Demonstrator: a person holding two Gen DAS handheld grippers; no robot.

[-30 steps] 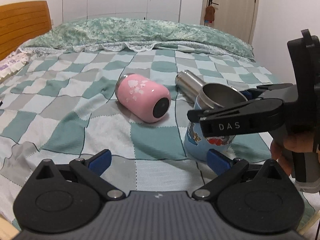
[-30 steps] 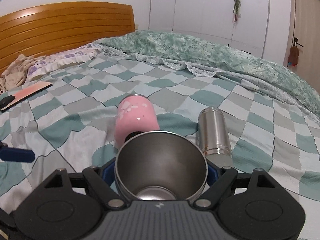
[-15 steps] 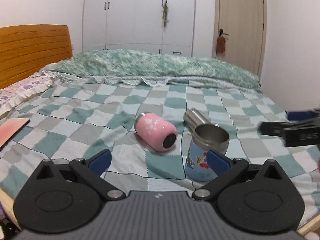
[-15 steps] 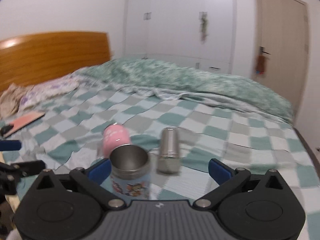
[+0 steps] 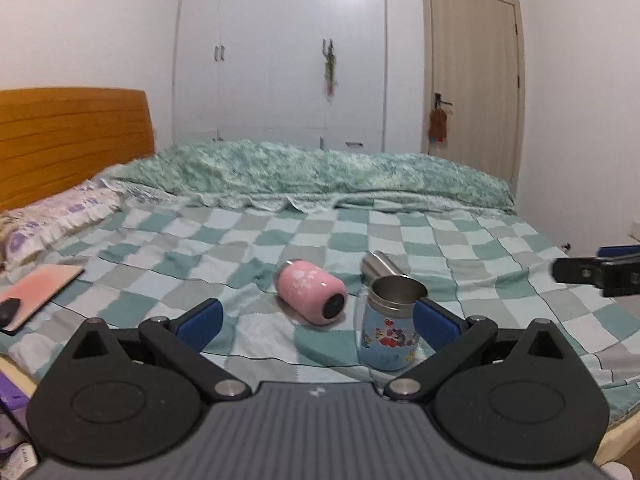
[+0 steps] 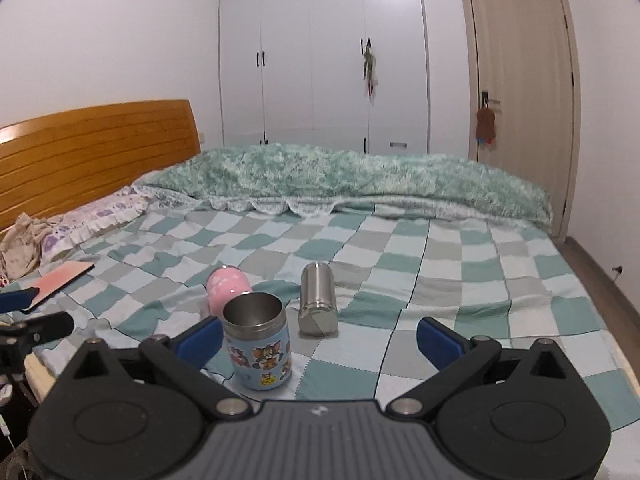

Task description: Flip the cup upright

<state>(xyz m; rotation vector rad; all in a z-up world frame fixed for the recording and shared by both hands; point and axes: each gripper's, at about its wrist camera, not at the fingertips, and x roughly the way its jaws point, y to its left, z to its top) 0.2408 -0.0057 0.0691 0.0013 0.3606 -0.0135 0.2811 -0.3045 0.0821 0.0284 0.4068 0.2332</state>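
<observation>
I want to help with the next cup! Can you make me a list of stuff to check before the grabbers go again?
1. Blue cartoon cup standing up, open end on top: ok.
2. Pink cup standing up: not ok, it lies on its side.
3. Silver cup standing up: not ok, it lies on its side.
4. Right gripper jaws open and holding nothing: ok.
5. Left gripper jaws open and holding nothing: ok.
6. Blue cup steady on the soft blanket: cannot tell.
</observation>
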